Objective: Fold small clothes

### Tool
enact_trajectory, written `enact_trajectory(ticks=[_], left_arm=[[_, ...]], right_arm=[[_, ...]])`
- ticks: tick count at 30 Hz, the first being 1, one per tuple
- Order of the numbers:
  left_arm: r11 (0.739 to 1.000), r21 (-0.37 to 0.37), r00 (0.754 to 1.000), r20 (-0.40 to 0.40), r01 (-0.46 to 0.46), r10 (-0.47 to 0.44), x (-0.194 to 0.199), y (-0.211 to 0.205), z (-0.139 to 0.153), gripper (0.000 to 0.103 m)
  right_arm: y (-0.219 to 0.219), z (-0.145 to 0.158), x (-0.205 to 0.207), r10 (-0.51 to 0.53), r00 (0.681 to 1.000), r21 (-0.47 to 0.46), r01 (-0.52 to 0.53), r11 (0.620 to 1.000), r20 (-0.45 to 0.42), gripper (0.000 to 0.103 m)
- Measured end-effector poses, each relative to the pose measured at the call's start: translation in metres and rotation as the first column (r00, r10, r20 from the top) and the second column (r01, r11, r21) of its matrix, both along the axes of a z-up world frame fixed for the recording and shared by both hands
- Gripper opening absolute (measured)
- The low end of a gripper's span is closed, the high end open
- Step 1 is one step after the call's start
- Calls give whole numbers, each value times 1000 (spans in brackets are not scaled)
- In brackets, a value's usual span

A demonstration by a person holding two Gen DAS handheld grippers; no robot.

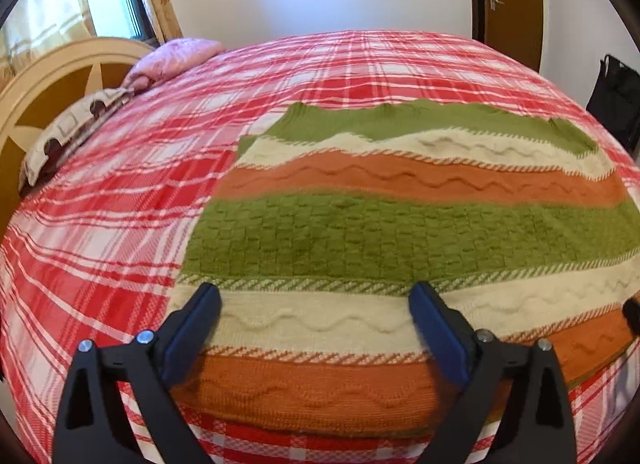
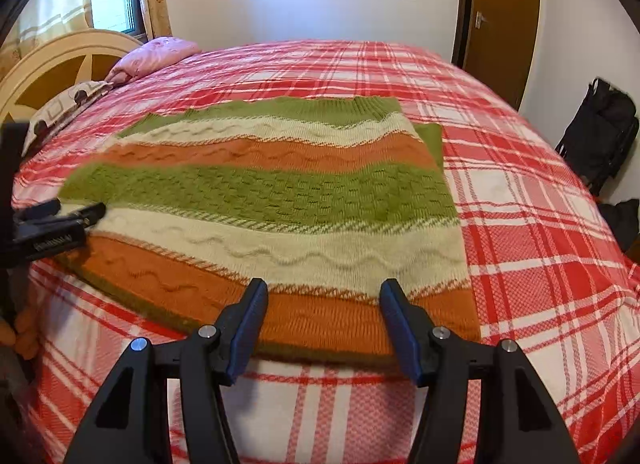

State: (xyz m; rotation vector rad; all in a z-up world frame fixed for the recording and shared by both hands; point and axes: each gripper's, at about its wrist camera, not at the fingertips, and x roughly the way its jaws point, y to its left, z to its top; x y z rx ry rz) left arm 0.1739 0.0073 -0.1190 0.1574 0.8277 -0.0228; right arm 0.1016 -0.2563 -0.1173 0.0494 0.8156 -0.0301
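Just ahead of both gaping tools [image 1: 316, 304] [image 2: 324, 296], striped sweater [image 2: 280, 200]

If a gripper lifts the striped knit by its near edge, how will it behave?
Probably floppy: the striped knit lies limp and flat on the plaid bedspread, so the lifted edge would drape. Its thick cable texture suggests some weight and good grip. It looks doubled at the near hem, so layers might separate.
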Motion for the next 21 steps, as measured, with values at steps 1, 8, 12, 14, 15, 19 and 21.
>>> enact_trajectory(ticks=[1,8,12,14,15,19,21], left_arm=[[1000,-3,1000,1,-3,3,1,1,-1,102],[999,-36,1000,13,-12,12,0,4,-4,103],[998,-57,1000,15,-11,12,0,6,-5,103],[998,-68,1000,14,-9,10,0,7,-5,103],[998,-70,1000,14,-9,10,1,7,-6,103],[997,-72,1000,14,-7,8,1,7,-6,103],[997,-78,1000,14,-5,6,1,7,-7,103]], right_arm=[[-5,8,1,-3,1000,31,2,1000,26,60],[-44,38,63,-115,988,83,107,991,100,55],[-62,38,109,-168,981,100,159,982,97,37],[-59,35,132,-153,984,68,148,987,86,36],[-58,30,141,-144,987,56,140,989,68,36],[-62,-3,155,-155,988,38,154,987,14,37],[-61,-3,155,-159,987,33,159,987,13,37]])
